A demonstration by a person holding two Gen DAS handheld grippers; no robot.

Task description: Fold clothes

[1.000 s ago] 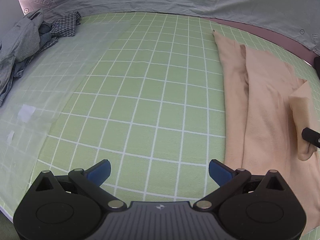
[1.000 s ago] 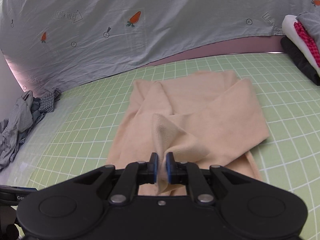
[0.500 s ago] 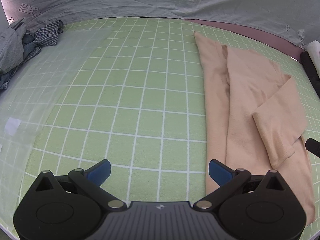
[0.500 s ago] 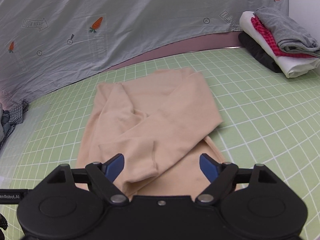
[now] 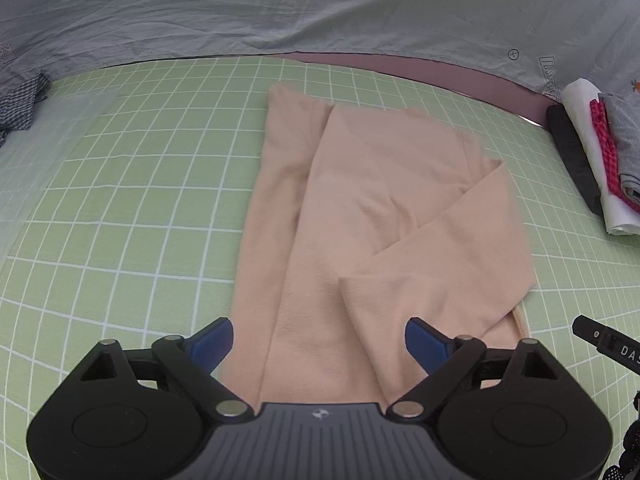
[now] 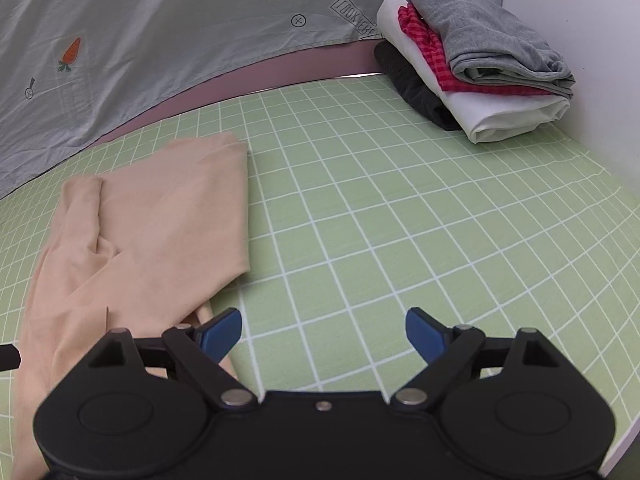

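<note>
Peach top (image 5: 360, 208) lies flat on the green squared worktop (image 5: 140, 200), about in the middle and closer to the back edge than the sides, with one sleeve (image 5: 436, 264) folded across its front. You can tell it is soft and light, so it will sag, bunch and slide on the smooth worktop if you drag it. It will not break, but a thin pinch may pick up only the top layer. My guess is you should take hold at the bottom hem, one corner in each hand, and grab all the layers at once. Your left gripper (image 5: 320, 340) hangs over the near end of the top, and its jaws are closing with the cloth lying under and between them, but the blue pads (image 5: 212, 340) are not squeezing it yet. Your right gripper (image 6: 322, 338) is over bare worktop just beside the top's right edge; its jaws are opening and nothing is between them. The near hem is hidden behind the black gripper bodies in both views, so you cannot see how neat it is. You cannot tell how many layers lie under the sleeve. A thin strip of cloth (image 5: 520, 320) sticks out at the right side, and it is hard to say what part it is. The neat stack of folded clothes (image 6: 476, 60) sits at the back right corner, and a messy pile (image 5: 20, 100) at the back left is cut off.
</note>
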